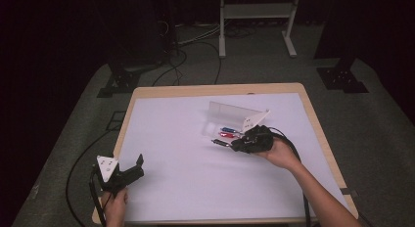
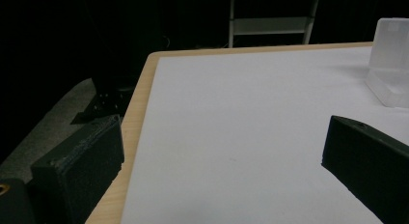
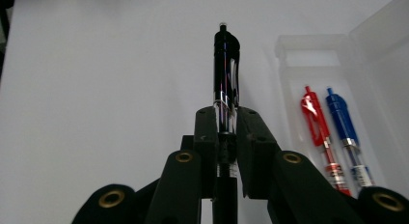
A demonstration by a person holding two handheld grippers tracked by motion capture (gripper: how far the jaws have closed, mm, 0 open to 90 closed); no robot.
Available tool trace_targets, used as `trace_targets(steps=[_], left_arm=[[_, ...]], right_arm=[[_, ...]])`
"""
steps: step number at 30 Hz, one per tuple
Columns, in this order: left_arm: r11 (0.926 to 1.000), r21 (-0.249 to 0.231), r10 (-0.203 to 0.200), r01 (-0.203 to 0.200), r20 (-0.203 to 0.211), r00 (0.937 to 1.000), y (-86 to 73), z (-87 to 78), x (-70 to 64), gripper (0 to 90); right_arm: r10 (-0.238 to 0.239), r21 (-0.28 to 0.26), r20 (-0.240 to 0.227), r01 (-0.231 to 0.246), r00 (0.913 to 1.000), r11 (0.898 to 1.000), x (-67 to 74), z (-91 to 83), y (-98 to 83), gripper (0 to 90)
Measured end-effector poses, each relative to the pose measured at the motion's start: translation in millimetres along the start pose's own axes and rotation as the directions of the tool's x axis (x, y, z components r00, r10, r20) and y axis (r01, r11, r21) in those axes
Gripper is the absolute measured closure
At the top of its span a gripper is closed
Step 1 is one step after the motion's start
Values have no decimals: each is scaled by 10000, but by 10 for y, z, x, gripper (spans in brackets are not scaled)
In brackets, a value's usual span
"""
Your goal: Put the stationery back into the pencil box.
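Pen handling is the work here, and the scene is laying itself out from big to small. Carrying everything is the tabletop [image 1: 186, 188], a pale wooden-edged slab under a white sheet. On it, right of the middle, a clear plastic case [image 1: 230, 113] is standing open with its lid tilted up. Inside are lying a red pen [image 3: 318, 132] and a blue pen [image 3: 343, 130], side by side and near-parallel. At the near left corner, the left hand-held gripper [image 1: 131, 169] is hovering with its jaws spread wide and nothing between them. Just beside the case, the right hand-held gripper [image 3: 224, 137] is pinching a black pen [image 3: 225, 64], jaws narrowed tight on the barrel, the clip end sticking out ahead above the white sheet. That pen is looking light and rigid, but its glossy, round barrel is likely slippery and could swivel in the pads. Gripping near mid-barrel, as now, seems the surest place.
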State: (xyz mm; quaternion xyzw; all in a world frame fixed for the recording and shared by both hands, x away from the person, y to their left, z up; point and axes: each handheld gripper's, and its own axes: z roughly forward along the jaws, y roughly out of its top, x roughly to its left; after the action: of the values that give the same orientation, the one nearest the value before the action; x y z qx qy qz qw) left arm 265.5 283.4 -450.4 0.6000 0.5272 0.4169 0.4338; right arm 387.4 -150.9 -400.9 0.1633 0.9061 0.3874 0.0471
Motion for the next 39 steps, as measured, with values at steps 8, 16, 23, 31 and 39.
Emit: trace_targets(steps=[8,16,23,31,39], left_arm=[[9998,59,169,-169,44,9998,0,-3,-18,4],[9995,69,293,-293,20,9996,3,-4,-24,4],[9995,56,298,-299,46,9995,5,-8,-24,4],[9995,58,305,-306,53,9995,5,0,-27,4],[9996,56,275,-276,64,9996,3,0,-25,4]], right_arm=[[106,66,109,-107,9999,9999,-145,8,50,785],[-56,337,188,50,9998,9994,-279,22,122,786],[-114,617,359,92,9993,9981,-449,58,179,786],[26,759,333,-51,9994,9971,-675,174,127,785],[-8,1273,186,-16,9998,9919,-805,309,15,785]])
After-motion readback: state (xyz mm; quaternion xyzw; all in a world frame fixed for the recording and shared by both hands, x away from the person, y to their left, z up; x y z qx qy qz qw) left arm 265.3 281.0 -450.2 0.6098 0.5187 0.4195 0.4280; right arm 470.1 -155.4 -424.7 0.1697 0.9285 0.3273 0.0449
